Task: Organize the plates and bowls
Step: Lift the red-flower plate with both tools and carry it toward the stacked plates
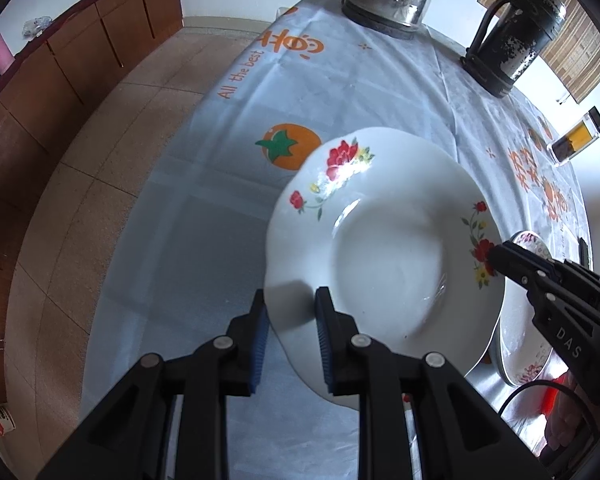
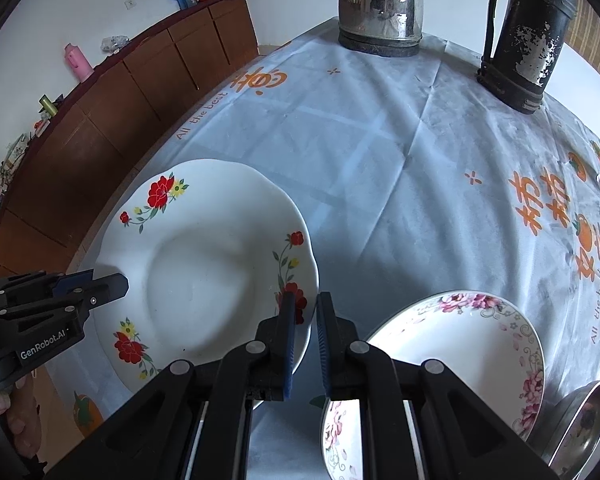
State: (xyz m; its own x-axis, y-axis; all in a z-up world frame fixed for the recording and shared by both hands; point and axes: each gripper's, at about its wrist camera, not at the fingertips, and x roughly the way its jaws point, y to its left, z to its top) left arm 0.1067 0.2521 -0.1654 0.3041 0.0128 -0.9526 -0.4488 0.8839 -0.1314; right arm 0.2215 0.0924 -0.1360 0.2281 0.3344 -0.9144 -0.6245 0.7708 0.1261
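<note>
A white deep plate with red flowers (image 1: 384,248) is held tilted above the table; it also shows in the right wrist view (image 2: 204,264). My left gripper (image 1: 290,308) straddles its near rim, fingers on both sides. My right gripper (image 2: 303,312) straddles the opposite rim, and it shows in the left wrist view (image 1: 500,258). A second plate with pink flowers (image 2: 468,344) sits on the table at the right, partly under the red-flowered plate in the left wrist view (image 1: 520,356).
The table has a blue-white cloth (image 2: 380,152) with orange print. A steel kettle (image 2: 380,8), a black thermos (image 2: 528,40) and a glass jar (image 1: 576,136) stand at the back. A steel bowl (image 2: 584,420) sits at the right. Wooden cabinets (image 1: 60,64) line the left wall.
</note>
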